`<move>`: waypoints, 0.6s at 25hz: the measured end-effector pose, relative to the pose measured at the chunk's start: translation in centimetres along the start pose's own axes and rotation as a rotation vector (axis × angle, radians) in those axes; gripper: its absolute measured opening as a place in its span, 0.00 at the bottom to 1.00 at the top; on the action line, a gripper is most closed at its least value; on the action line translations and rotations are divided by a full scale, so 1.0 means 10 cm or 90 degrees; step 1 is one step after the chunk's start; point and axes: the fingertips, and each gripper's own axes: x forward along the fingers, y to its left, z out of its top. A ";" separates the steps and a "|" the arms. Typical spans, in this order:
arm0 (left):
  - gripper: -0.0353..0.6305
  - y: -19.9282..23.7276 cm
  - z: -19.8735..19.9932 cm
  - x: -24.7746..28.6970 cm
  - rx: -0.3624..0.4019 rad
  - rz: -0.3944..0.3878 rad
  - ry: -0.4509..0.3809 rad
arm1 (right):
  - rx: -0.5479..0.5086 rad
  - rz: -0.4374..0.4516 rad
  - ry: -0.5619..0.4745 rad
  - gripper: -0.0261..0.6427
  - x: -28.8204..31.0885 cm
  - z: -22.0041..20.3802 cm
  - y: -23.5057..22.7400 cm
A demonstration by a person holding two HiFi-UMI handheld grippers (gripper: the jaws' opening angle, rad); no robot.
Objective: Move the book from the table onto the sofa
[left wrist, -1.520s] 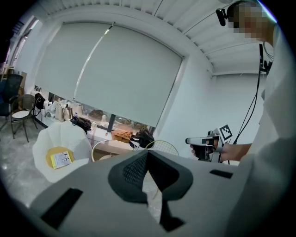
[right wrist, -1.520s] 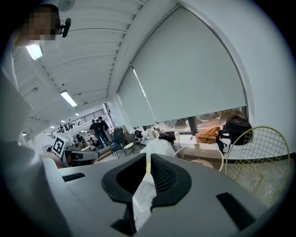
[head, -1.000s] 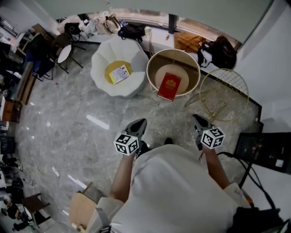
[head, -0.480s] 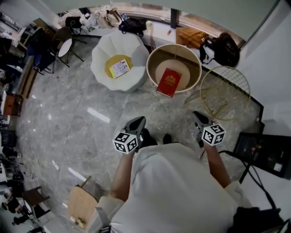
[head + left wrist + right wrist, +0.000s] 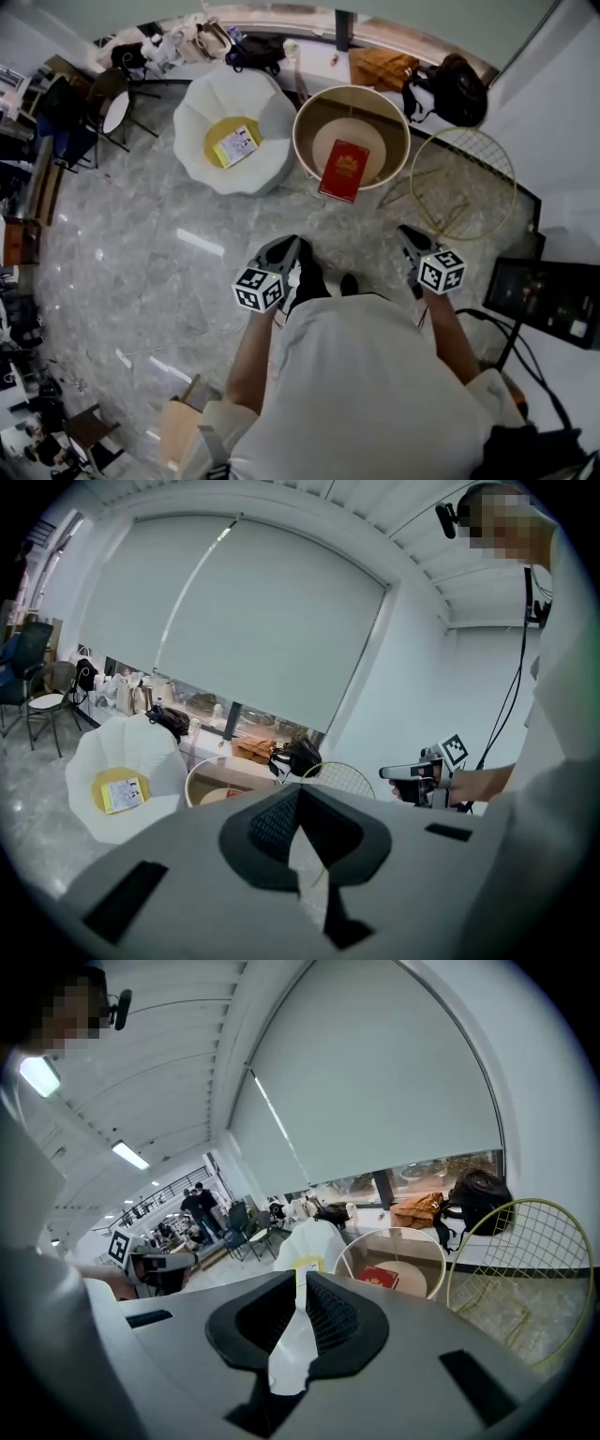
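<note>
Red hardcover book [image 5: 345, 170] sits upper centre on the round beige rimmed table [image 5: 309, 112]; left gripper [image 5: 284, 248] and right gripper [image 5: 409, 242] are both pinched closed, holding nothing.

**Bright, even light; heavy fisheye bend**

Soft daylight filters through the pale roller blind [image 5: 234, 611], helped by ceiling strip lamps [image 5: 129, 1155]. The polished grey marble floor [image 5: 122, 234] throws back white glare streaks. Every view curves toward dark, vignetted edges; shadows are faint.

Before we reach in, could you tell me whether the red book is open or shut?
Shut: the red book lies flat on the round table, cover up.
</note>
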 end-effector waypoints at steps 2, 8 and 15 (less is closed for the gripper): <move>0.06 0.12 0.08 0.07 0.003 -0.011 0.007 | 0.008 -0.014 -0.005 0.12 0.10 0.07 -0.01; 0.06 0.56 0.30 0.28 0.009 -0.044 0.030 | 0.025 -0.046 -0.009 0.12 0.48 0.23 0.01; 0.06 1.02 0.53 0.57 0.019 -0.084 0.054 | 0.044 -0.080 -0.010 0.12 0.86 0.34 0.03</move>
